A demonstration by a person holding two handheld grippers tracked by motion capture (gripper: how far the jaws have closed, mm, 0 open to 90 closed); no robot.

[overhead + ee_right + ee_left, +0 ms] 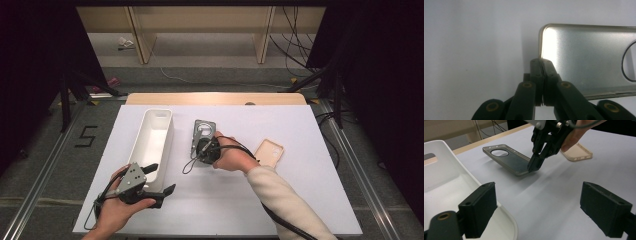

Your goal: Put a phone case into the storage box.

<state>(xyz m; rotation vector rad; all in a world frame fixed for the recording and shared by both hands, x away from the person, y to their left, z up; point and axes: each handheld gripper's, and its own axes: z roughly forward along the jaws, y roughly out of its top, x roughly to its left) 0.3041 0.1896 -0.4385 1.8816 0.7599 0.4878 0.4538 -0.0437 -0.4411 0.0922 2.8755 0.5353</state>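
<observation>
A grey phone case [202, 131] with a round camera hole lies on the white table, right of a long white bin [171, 135]. My right gripper [202, 151] points down and is shut on the rim of the case near a corner [541, 62]. In the left gripper view that end of the grey case [506, 157] is tilted up off the table under the right gripper [534, 166], and the hole end rests lower. My left gripper [161, 179] is at the near end of the bin, jaws wide open [541, 212] with nothing between them.
A beige phone case [269, 152] lies open side up, right of my right hand, also seen behind the right gripper [576, 152]. The white bin [444, 157] holds nothing. A cable trails from the right gripper across the table. Beyond the table edge lie floor and stands.
</observation>
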